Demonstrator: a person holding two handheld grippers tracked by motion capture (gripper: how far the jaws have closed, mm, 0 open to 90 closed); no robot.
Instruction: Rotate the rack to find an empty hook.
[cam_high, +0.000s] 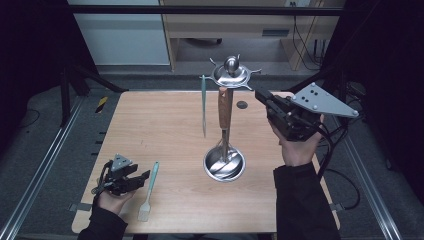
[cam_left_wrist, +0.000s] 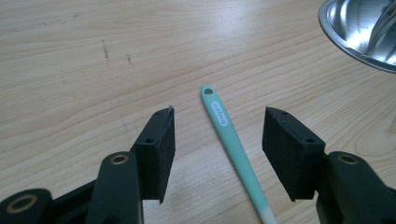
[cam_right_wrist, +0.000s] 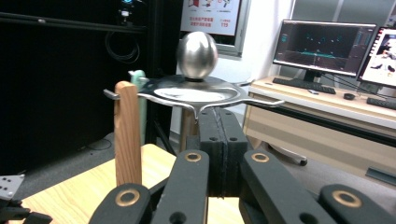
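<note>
A steel utensil stand (cam_high: 230, 75) with a ball top and hooks rises from a round steel base (cam_high: 224, 165) at mid-table. A wooden-handled utensil (cam_high: 225, 107) and a long teal utensil (cam_high: 203, 105) hang from it. A teal-handled brush (cam_high: 149, 192) lies on the table near the front left. My left gripper (cam_high: 145, 176) is open, its pads either side of the brush handle (cam_left_wrist: 224, 126) without touching it. My right gripper (cam_high: 260, 95) is held up, shut and empty, level with the stand's top plate (cam_right_wrist: 196, 93) and pointing at it, the wooden handle (cam_right_wrist: 127, 135) to its left.
The wooden table (cam_high: 160, 130) has bare room left of the stand. A small dark disc (cam_high: 242, 105) lies behind the stand. Metal rails run along both table sides. Beyond the stand stands a desk with monitors (cam_right_wrist: 322, 44).
</note>
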